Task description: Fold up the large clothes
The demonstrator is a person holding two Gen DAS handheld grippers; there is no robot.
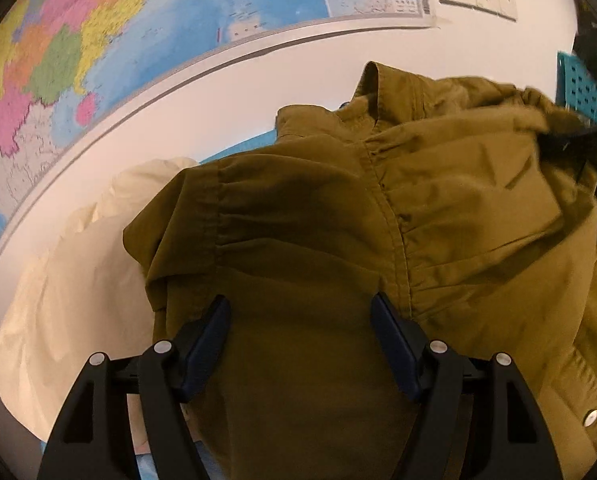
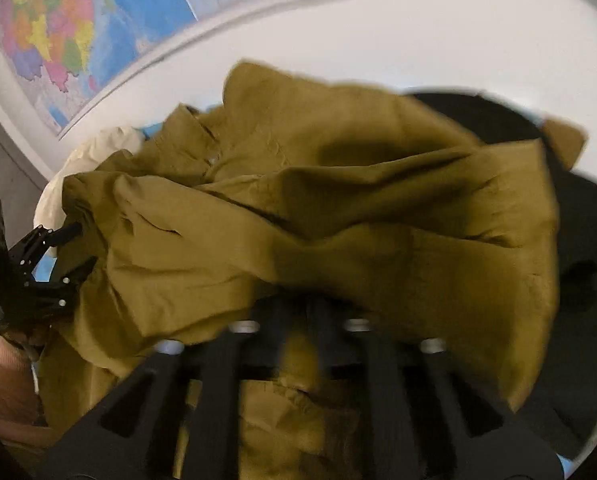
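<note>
The left gripper (image 1: 300,312) is made of black plastic. It has two dark blue pads (image 1: 394,336) on flat fingers, and black arms with round silver screws (image 1: 162,347). The right gripper (image 2: 304,320) is black too, with silver screws, but it looks blurry. A bare hand (image 2: 6,384) shows at the near left.

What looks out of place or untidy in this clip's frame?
The olive-brown cotton jacket is bunched in a rumpled heap, collar sticking up, not flat for folding. It spills over a cream garment on one side and a black garment on the other. Nothing looks damaged or spilled.
</note>
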